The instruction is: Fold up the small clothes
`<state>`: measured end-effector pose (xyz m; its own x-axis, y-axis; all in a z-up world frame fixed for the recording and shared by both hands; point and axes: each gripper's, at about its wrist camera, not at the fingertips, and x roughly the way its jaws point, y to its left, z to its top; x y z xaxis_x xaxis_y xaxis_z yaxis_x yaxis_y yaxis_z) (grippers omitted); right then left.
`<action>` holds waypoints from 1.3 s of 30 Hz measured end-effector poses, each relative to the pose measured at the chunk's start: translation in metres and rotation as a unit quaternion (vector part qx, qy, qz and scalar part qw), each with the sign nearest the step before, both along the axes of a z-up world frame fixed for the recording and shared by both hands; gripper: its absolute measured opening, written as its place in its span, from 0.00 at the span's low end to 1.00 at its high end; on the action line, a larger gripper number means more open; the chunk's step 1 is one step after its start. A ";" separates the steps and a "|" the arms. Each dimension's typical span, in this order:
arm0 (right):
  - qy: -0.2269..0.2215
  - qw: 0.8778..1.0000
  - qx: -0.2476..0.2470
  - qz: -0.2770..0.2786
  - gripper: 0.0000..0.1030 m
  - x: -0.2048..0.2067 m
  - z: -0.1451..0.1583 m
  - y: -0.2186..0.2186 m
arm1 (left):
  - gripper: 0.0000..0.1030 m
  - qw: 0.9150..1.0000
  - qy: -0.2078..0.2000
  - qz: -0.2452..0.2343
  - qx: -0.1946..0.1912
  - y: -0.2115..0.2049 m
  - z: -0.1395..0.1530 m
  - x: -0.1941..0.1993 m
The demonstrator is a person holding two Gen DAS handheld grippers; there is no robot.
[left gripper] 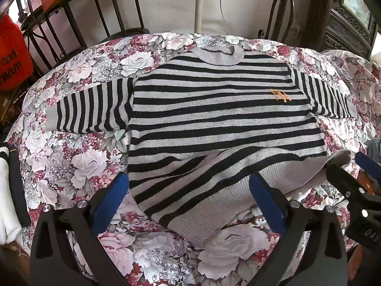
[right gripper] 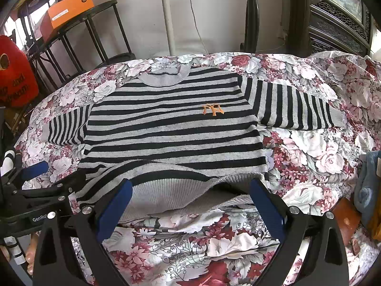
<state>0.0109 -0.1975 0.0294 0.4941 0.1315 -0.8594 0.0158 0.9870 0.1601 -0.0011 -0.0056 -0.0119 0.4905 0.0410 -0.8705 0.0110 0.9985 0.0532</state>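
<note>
A grey and black striped sweater (left gripper: pixel 214 109) with an orange logo lies front up on the floral cloth (left gripper: pixel 78 164), sleeves spread out, collar at the far side. Its ribbed hem is rumpled and partly lifted near me. My left gripper (left gripper: pixel 189 186) is open, its blue pads astride the left part of the hem. The right gripper (left gripper: pixel 357 166) shows at the right edge, next to the hem's right corner. In the right wrist view the sweater (right gripper: pixel 171 128) lies ahead, and my right gripper (right gripper: pixel 190 190) is open with the hem's opening between its pads. The left gripper (right gripper: pixel 35 169) shows at left.
A dark metal rack (left gripper: pixel 71 23) with orange boxes stands behind at left, beside a red bag (left gripper: pixel 12 54). A carved dark cabinet (right gripper: pixel 333 23) stands at back right. White and black cloth (left gripper: pixel 7 190) lies at left; blue cloth (right gripper: pixel 369 183) at right.
</note>
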 end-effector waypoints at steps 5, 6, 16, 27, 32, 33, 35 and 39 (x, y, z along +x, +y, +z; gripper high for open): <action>0.000 1.000 -0.001 0.000 0.96 0.000 0.000 0.000 | 0.95 1.000 0.001 0.000 0.000 0.000 0.000 0.000; 0.000 1.000 -0.001 0.000 0.96 0.000 0.000 -0.001 | 0.95 1.000 0.000 0.001 -0.001 0.001 -0.003 -0.003; 0.001 1.000 -0.001 -0.001 0.96 -0.003 -0.011 -0.004 | 0.95 1.000 0.009 0.003 -0.006 0.004 -0.011 -0.011; 0.042 0.997 0.064 -0.024 0.96 0.003 -0.019 -0.026 | 0.95 0.988 0.127 0.017 -0.089 0.042 -0.051 -0.002; 0.068 0.981 0.180 -0.037 0.96 0.006 -0.035 -0.045 | 0.95 0.957 0.197 0.067 -0.203 0.091 -0.087 -0.009; 0.070 0.977 0.198 -0.038 0.96 0.007 -0.039 -0.048 | 0.95 0.949 0.209 0.077 -0.224 0.099 -0.093 -0.011; 0.077 0.967 0.238 -0.044 0.96 0.009 -0.048 -0.055 | 0.95 0.936 0.219 0.089 -0.262 0.107 -0.100 -0.015; 0.088 0.938 0.328 -0.069 0.96 0.011 -0.064 -0.071 | 0.95 0.905 0.230 0.047 -0.355 0.090 -0.094 -0.018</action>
